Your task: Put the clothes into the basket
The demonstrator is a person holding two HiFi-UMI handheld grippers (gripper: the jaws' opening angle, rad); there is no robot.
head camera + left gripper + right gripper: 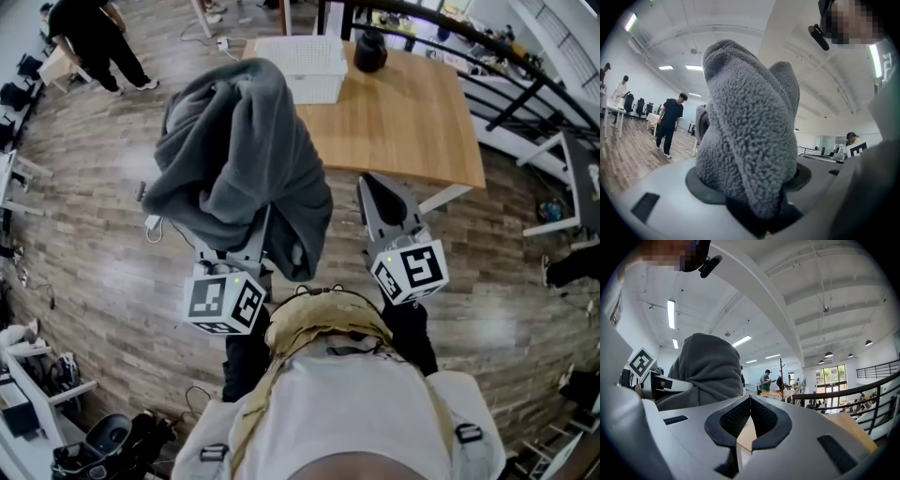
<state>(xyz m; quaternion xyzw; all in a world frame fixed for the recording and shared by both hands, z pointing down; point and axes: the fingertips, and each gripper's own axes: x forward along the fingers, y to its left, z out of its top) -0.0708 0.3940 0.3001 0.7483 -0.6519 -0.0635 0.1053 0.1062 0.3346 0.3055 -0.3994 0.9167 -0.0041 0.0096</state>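
Observation:
A grey fleece garment (239, 159) hangs bunched from my left gripper (754, 187), whose jaws are shut on a thick fold of it (750, 140). In the head view the cloth drapes over the gripper's front, and only its marker cube (223, 300) and rear body show. The white basket (314, 84) stands on the near-left end of the wooden table (412, 122), just beyond the garment. To the right of the garment, my right gripper (370, 183) points toward the table edge. Its jaws (749, 401) are shut and hold nothing.
A black round object (370, 52) sits on the table beside the basket. A dark railing (506, 66) runs behind the table at the right. A person in black (94, 37) stands far left, and cables and gear (103, 441) lie by my feet.

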